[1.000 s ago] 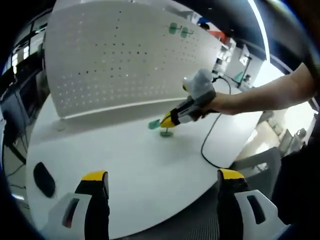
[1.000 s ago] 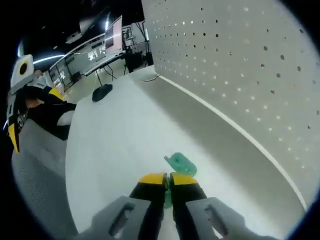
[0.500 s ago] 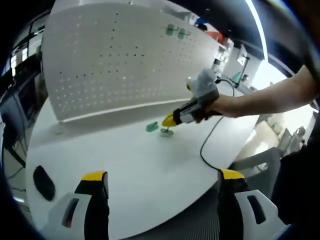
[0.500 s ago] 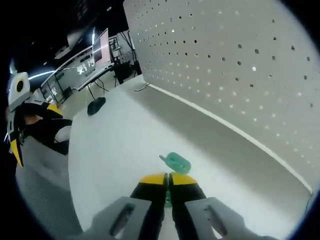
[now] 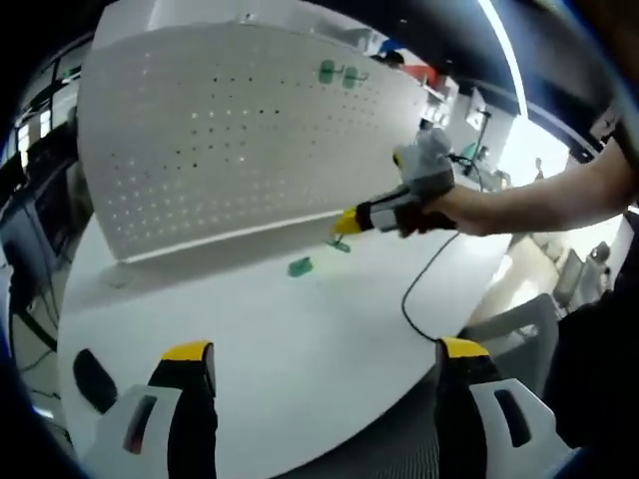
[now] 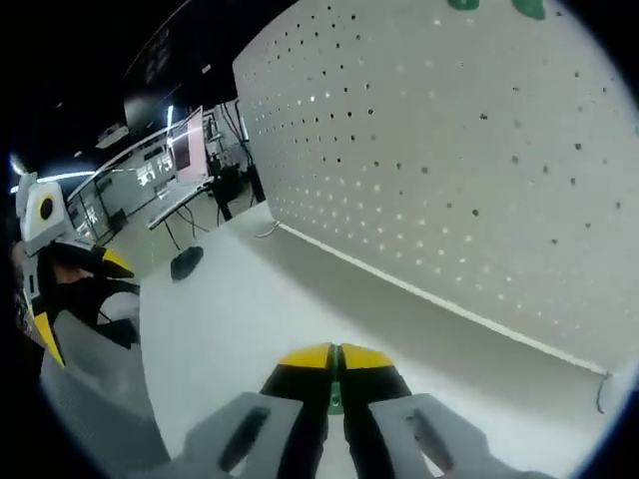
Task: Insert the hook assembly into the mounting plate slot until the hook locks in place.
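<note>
right gripper (image 6: 334, 356) lifts a green hook (image 5: 340, 245) clear of the white tabletop (image 5: 280, 329), near the pegboard (image 5: 230, 140).
its jaws are closed on the hook; left gripper (image 5: 318, 351) jaws gape wide, holding nothing; another green piece (image 5: 299, 266) lies on the tabletop.

Green hook piece (image 5: 342, 245): small, thin, pinched at the tip of the right gripper (image 5: 348, 222), lifted clear of the white table (image 5: 300, 339). In the right gripper view only a green sliver (image 6: 336, 391) shows between the closed yellow jaw tips.

Second green piece (image 5: 300, 266): small, blocky, lying loose on the table, near the base of the pegboard and just beside the held hook.

Mounting plate (image 5: 230, 140): white perforated board, upright at the table's back edge. Two green hooks (image 5: 337, 73) already sit near its top edge.
</note>
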`<control>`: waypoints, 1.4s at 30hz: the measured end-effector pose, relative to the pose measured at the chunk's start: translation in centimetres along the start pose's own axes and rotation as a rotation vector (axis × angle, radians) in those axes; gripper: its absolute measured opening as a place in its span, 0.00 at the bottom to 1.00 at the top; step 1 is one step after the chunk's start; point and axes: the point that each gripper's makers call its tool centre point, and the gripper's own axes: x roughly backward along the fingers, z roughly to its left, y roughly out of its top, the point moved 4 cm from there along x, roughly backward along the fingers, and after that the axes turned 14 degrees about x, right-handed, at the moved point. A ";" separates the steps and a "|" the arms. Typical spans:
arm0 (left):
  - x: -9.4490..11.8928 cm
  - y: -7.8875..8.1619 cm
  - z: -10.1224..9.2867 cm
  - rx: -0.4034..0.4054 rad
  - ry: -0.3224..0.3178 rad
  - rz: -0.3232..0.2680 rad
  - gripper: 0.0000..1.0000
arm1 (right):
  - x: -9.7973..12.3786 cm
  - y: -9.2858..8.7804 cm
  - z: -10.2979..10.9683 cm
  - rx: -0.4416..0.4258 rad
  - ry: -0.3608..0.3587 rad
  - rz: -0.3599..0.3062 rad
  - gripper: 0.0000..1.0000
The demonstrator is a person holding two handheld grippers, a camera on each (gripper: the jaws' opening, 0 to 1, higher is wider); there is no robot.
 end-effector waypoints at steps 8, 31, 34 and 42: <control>0.2 2.1 -0.4 0.023 -0.035 -0.051 0.91 | 2.8 3.0 0.8 0.007 -0.067 -0.098 0.00; -0.1 6.4 -2.9 0.112 -0.119 -0.184 0.87 | 8.8 8.7 9.5 -0.133 -0.058 -0.366 0.00; -0.2 6.4 -2.9 0.110 -0.111 -0.182 0.86 | 9.0 9.1 10.7 -0.177 -0.037 -0.393 0.00; -0.2 6.3 -3.0 0.122 -0.121 -0.179 0.77 | 8.9 10.2 13.2 -0.181 -0.006 -0.430 0.00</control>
